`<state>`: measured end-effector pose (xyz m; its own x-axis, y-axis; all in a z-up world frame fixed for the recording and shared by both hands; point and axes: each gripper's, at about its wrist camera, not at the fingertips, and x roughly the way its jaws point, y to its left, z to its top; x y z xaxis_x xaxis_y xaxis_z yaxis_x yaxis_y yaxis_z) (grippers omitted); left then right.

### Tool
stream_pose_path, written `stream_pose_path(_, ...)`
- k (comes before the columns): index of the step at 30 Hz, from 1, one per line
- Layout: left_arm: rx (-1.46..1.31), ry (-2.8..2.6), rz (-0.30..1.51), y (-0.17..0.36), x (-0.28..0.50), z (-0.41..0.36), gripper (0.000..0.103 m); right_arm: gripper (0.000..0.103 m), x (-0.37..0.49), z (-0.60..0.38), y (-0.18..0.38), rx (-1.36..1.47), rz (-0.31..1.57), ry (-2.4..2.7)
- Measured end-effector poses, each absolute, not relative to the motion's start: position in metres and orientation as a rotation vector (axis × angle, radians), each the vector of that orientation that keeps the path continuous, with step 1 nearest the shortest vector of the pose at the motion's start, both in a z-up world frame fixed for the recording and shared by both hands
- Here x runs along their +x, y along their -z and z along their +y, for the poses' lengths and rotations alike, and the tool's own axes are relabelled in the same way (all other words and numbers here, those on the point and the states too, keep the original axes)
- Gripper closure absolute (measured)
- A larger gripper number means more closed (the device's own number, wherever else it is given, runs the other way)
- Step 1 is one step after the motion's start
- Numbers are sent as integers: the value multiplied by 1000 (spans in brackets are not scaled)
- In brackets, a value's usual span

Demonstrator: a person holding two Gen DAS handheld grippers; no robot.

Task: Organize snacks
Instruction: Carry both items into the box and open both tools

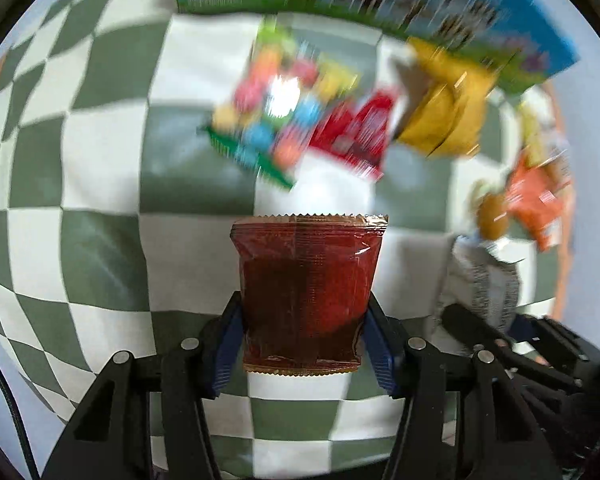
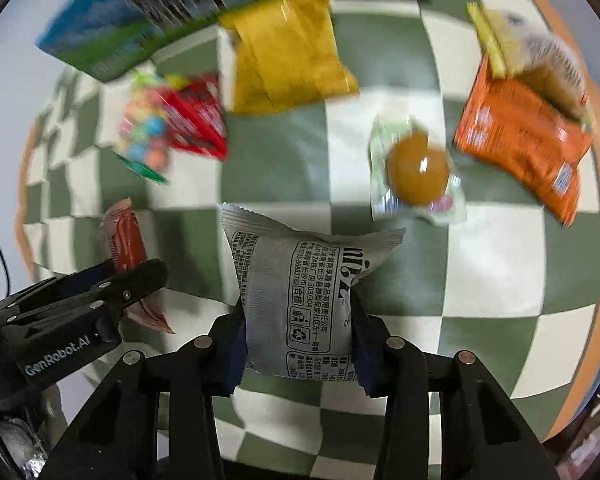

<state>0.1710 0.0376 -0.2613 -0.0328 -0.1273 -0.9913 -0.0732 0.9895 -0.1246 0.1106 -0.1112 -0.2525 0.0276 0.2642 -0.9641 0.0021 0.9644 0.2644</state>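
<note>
My left gripper (image 1: 304,332) is shut on a dark red snack packet (image 1: 306,280) and holds it above the checkered cloth; it also shows at the left of the right wrist view (image 2: 122,246). My right gripper (image 2: 298,340) is shut on a grey printed snack packet (image 2: 300,300), which also shows at the right of the left wrist view (image 1: 480,280). On the cloth beyond lie a colourful candy bag (image 1: 268,108), a red packet (image 1: 356,132), a yellow bag (image 2: 288,48), an orange bag (image 2: 524,140) and a clear-wrapped round brown snack (image 2: 418,170).
A blue and green box (image 2: 140,12) lies along the far side of the green and white checkered cloth (image 2: 480,260). The table's orange edge (image 2: 596,320) curves at the right. A pale crinkled packet (image 2: 540,52) lies on the orange bag.
</note>
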Motion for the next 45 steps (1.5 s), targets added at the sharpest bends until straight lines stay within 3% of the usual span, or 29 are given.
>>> stream_pose_path(6, -258, 138, 1476, 175, 219, 33, 50, 58, 146, -126, 172, 267, 1389, -269)
stream_pose_path(12, -262, 164, 1407, 129, 307, 29, 50, 58, 219, -128, 102, 263, 1248, -307)
stream_pose_path(21, -323, 190, 1567, 185, 428, 4, 50, 58, 333, -135, 118, 159, 1281, -234)
stream_pose_path(32, -323, 213, 1727, 263, 458, -30, 50, 57, 381, -149, 179, 99, 1376, -175)
stream_pose_path(34, -302, 217, 1733, 267, 457, -32, 46, 52, 386, -150, 189, 103, 1414, -171)
stream_pose_path(36, -277, 203, 1725, 268, 457, -31, 37, 24, 388, -150, 195, 89, 1439, -165)
stream_pose_path(37, -280, 202, 1722, 269, 458, -31, 33, 19, 388, -149, 195, 88, 1435, -163)
stream_pose_path(45, -256, 180, 1691, 260, 449, -15, 30, 14, 389, -145, 193, 75, 1439, -143)
